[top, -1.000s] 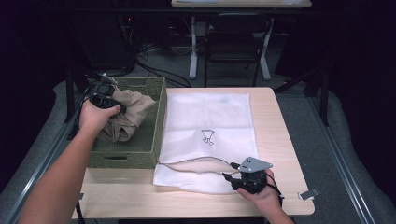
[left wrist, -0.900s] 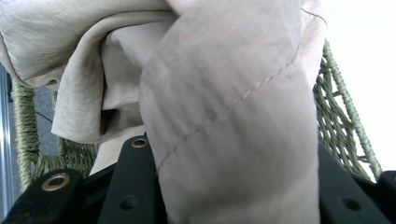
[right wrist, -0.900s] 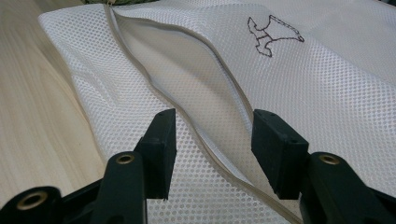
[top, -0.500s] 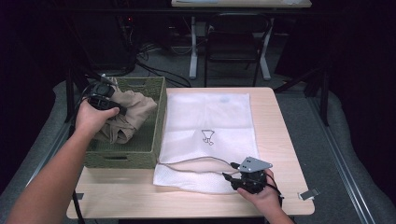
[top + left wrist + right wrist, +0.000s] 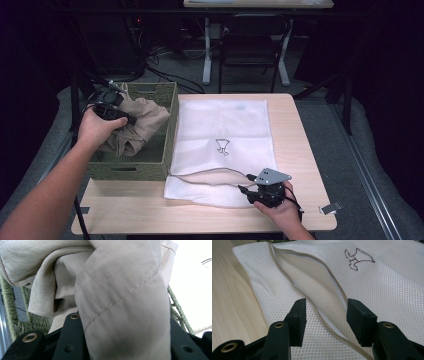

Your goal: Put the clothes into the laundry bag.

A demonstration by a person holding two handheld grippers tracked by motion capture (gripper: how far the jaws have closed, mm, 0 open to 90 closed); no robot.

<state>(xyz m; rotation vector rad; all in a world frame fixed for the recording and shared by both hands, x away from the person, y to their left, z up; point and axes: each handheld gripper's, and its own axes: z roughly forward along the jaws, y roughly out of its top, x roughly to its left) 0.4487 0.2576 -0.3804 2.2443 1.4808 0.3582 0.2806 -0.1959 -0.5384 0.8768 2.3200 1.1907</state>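
Starting left of the mesh bag (image 5: 222, 145), we see the green woven basket (image 5: 167, 130) sitting on the surface (image 5: 300, 145), its right wall touching the bag's left edge. Our left tool (image 5: 116, 111) is over the basket, clamped on a fold of the beige cloth (image 5: 145, 117); in the left gripper view the cloth (image 5: 120, 302) runs thick between the black jaws, with the basket weave (image 5: 10, 305) behind it. The rest of the cloth lies bunched inside the basket.

The bag lies flat across the middle of the surface, a small line drawing (image 5: 222, 146) printed on it. At the bag's near right corner rests our right tool (image 5: 252, 192), its jaws standing apart either side of the bag's zip edge (image 5: 312, 305), pads clear of the mesh (image 5: 367, 282) and gripping nothing.
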